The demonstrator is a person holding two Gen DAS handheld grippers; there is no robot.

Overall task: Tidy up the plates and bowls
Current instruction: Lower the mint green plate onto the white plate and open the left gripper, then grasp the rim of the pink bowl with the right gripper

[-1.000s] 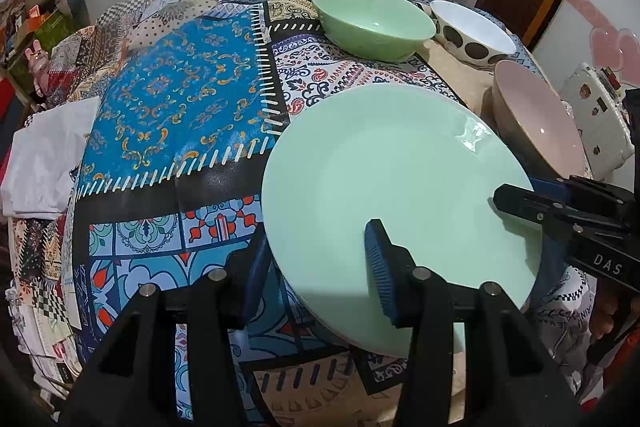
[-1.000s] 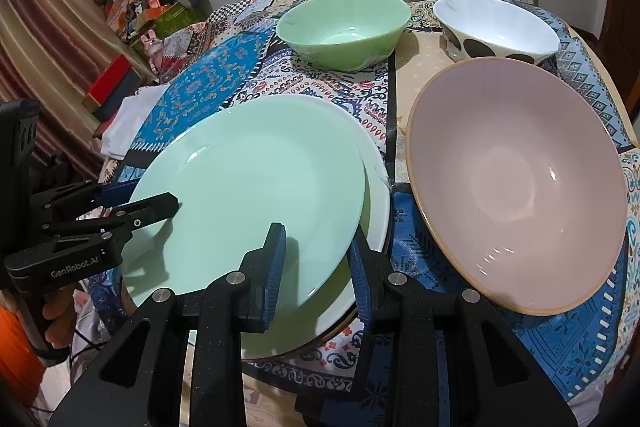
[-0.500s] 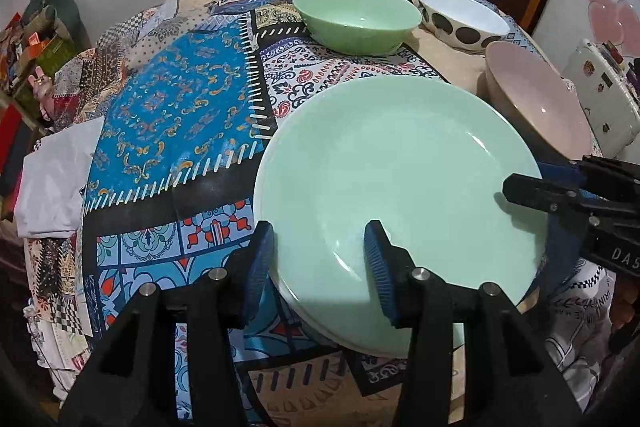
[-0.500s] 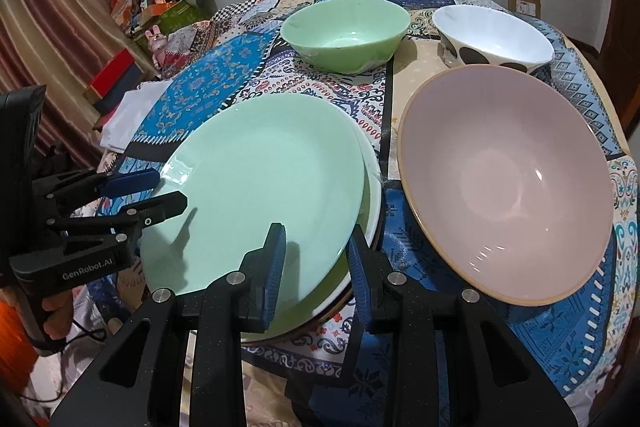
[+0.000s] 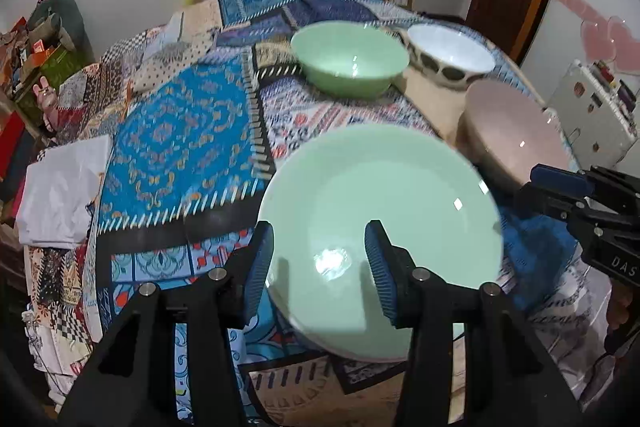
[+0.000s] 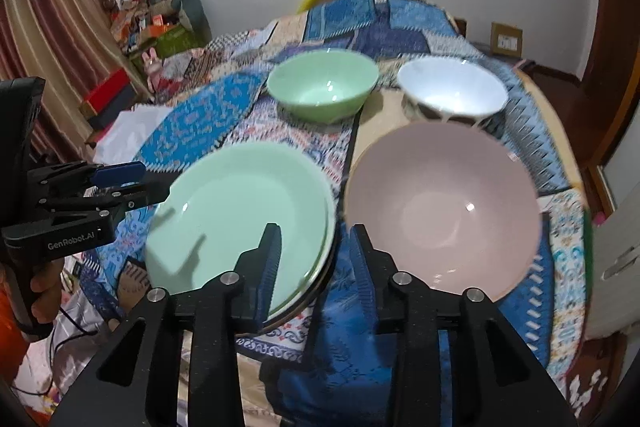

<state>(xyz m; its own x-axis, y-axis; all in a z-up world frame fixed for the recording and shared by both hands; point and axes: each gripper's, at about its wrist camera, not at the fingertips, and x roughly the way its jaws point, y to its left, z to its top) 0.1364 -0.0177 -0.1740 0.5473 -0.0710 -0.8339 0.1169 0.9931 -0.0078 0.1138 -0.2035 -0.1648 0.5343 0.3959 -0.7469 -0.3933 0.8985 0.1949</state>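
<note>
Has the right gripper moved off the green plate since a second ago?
Yes. In the left wrist view the right gripper has drawn back rightward, clear of the green plate rim it overlapped. Its jaws have just been opening, gripping nothing.

Even indoor light from above leaves small white glints on the green plate (image 5: 380, 211) and pink bowl (image 6: 440, 207). Finger shadows fall soft across the plate. Both views are motion-blurred, bowed by fisheye, with black corners.
</note>
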